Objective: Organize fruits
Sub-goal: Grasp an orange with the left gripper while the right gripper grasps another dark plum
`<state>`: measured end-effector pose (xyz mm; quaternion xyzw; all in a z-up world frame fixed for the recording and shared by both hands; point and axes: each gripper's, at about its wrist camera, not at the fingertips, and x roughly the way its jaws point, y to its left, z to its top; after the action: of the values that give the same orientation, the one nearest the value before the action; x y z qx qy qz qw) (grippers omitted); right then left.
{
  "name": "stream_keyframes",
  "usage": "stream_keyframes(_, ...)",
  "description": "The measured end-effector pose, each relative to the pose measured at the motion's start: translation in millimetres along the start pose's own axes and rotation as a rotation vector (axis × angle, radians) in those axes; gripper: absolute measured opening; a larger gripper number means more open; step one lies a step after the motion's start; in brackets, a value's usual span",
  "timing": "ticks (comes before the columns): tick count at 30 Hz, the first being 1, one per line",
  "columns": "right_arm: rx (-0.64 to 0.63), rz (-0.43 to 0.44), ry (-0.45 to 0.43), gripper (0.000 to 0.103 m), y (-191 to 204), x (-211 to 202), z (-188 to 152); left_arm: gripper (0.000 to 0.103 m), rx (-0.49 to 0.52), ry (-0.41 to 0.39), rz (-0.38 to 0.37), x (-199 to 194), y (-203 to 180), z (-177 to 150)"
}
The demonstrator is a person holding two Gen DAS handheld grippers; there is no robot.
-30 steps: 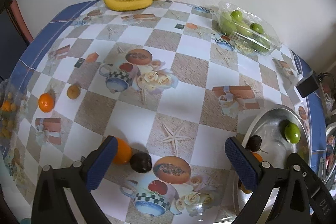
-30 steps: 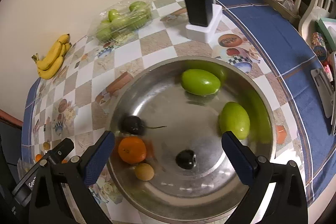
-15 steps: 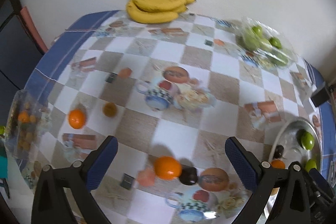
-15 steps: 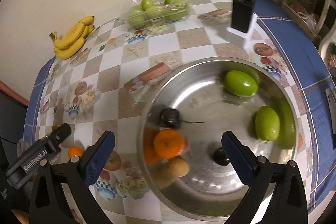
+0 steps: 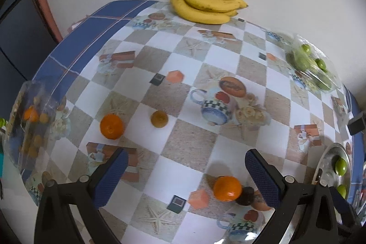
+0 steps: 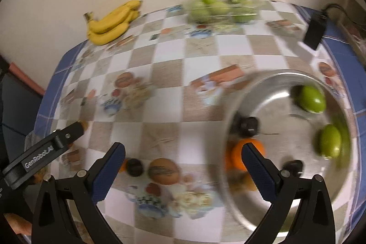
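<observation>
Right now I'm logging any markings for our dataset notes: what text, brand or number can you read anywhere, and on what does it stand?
"GenRobot.AI": white letters on the black body of the left tool, seen from the right wrist view.
The printed tablecloth shows brown ovals with marks on them, too small and blurred to read.
Nothing else bears legible text.

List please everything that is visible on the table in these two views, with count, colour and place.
bananas: one bunch, yellow, far edge by the wall
clear box of green fruits: one, far right corner
oranges on the cloth: two, orange, one mid-left, one near the left hand-held gripper
small brownish fruit: one, beside the mid-left orange
dark fruit: one, touching the near orange
metal bowl: one, silver, right side; holds two green fruits, an orange, dark fruits
black adapter: one, far right
clear bag of small fruits: one, left edge
left hand-held gripper: open, empty
right hand-held gripper: open, empty
</observation>
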<state>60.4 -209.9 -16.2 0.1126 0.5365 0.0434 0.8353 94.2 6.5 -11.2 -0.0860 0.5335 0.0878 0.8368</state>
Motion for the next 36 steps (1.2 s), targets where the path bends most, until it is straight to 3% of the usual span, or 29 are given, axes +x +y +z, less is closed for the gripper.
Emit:
stream_keyframes(16, -0.037, 0.019, 0.144, 0.101, 23.8, 43.7, -15.5, 0.103, -0.051, 0.070, -0.046, 22.5, 9.7, -7.8)
stream_keyframes(29, -0.092, 0.010, 0.188, 0.100, 34.9, 54.8, -22.3, 0.102, -0.089, 0.180, -0.106, 37.0, 4.7, -13.8)
stream_keyframes(33, -0.111, 0.024, 0.190, 0.078, 38.8, 55.8, -20.9, 0.102, -0.101, 0.196, -0.136, 38.7, 2.8, -15.2)
stream_keyframes(36, -0.132, 0.028, 0.201, 0.070, 41.8, 57.3, -21.4, 0.096, -0.095, 0.206, -0.155, 39.4, -0.9, -16.2)
